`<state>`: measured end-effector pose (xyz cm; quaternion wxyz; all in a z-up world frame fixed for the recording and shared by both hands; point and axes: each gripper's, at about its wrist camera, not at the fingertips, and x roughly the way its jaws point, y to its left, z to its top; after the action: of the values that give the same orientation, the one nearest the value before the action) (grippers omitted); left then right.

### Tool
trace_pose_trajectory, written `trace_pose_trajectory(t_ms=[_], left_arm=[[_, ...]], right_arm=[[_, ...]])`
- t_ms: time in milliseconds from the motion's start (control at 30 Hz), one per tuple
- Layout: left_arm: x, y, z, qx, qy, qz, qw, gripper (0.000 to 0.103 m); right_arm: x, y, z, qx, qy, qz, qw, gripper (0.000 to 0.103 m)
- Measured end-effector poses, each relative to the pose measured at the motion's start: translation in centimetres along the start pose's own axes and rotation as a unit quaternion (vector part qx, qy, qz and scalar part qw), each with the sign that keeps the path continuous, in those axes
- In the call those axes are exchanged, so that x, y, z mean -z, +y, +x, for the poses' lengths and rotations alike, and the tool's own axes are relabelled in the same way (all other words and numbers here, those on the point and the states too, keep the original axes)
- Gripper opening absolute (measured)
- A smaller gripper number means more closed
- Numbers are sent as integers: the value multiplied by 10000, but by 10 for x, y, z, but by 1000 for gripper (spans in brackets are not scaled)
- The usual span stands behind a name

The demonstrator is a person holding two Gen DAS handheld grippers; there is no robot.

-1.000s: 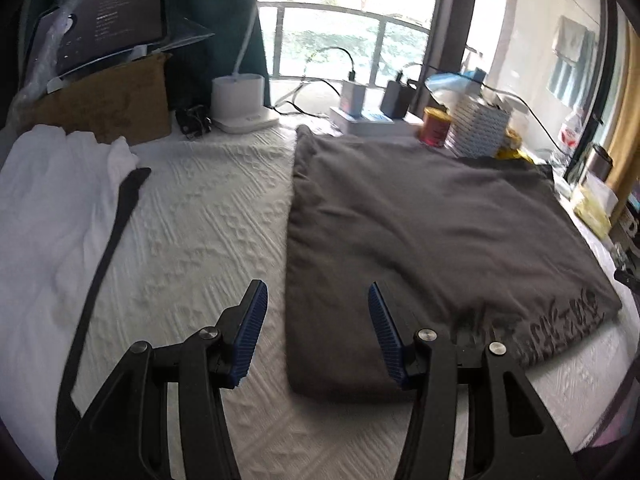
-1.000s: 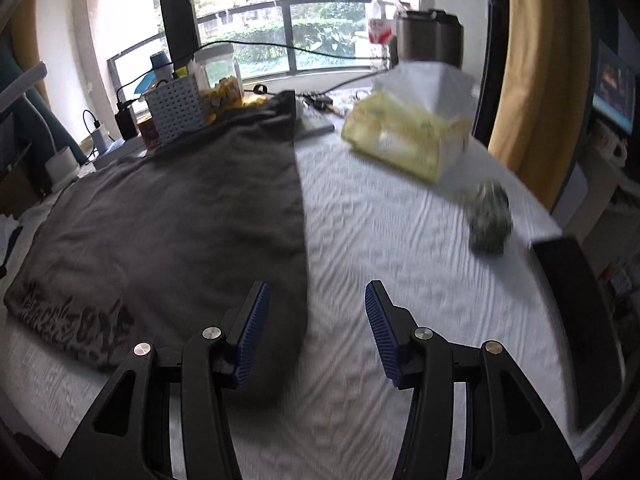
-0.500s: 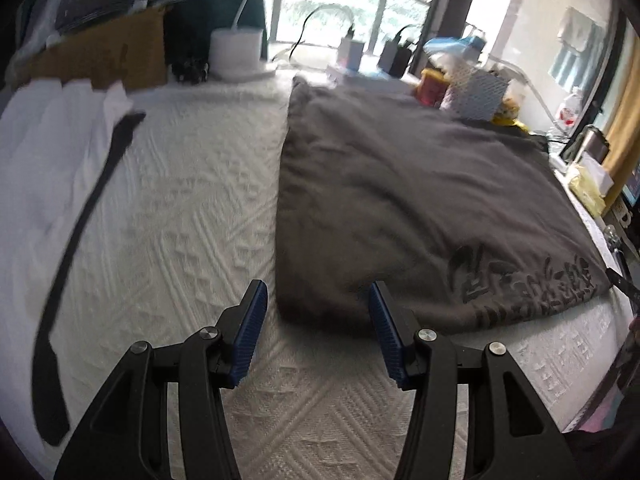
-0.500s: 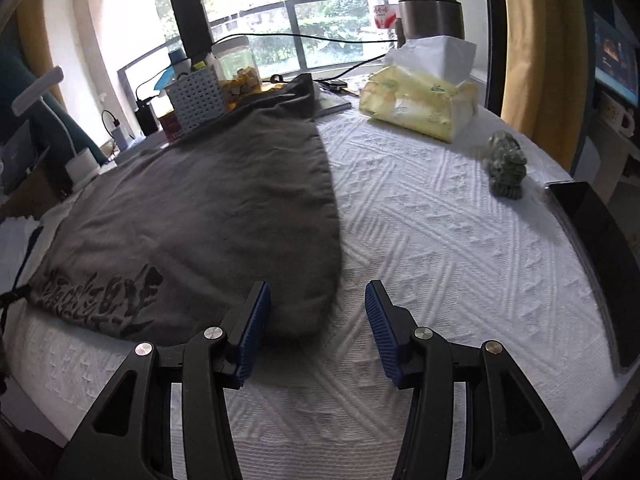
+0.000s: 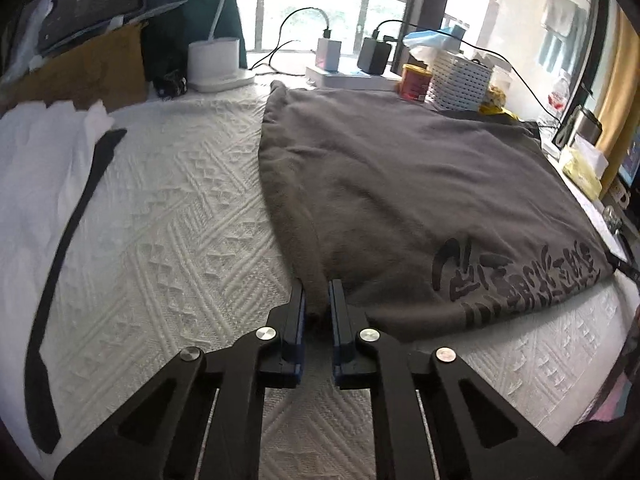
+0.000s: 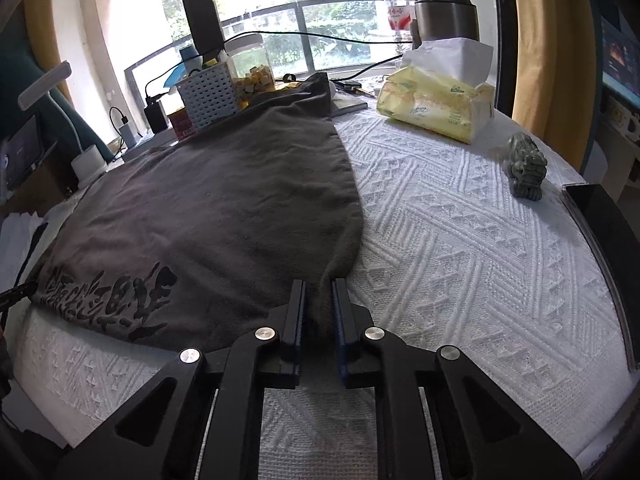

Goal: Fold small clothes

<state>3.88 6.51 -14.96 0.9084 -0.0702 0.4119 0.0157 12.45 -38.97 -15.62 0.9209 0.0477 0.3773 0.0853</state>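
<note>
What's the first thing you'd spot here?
The big grey shirt spread flat on the white bedspread, with dark lettering along its near edge. The left gripper and the right gripper have just closed, each pinching a near corner. A yellow tissue pack sits behind on the right.

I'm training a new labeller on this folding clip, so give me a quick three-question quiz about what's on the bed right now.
1. True or false: both hand-held grippers pinch the grey garment.
2. Which near corner does the left hand-held gripper hold: A near the printed lettering, B the plain corner?
3. What lies right of the garment, beside the tissue pack?

Key: 1 true, the right hand-held gripper too. 2 B. 3 A small green figurine.
</note>
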Motion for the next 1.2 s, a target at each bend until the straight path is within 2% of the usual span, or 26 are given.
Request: trace_pose_trajectory(t_ms=[233, 800, 1200], left_arm=[[1, 1, -7, 17, -76, -26, 10000, 8], [14, -5, -43, 60, -190, -4, 9998, 8], [36, -4, -56, 101, -81, 34, 9999, 8]], right_arm=[[1, 1, -2, -89, -30, -16, 10000, 7], [12, 1, -26, -76, -152, -164, 9997, 7], [28, 2, -44, 30, -204, -277, 9994, 7]])
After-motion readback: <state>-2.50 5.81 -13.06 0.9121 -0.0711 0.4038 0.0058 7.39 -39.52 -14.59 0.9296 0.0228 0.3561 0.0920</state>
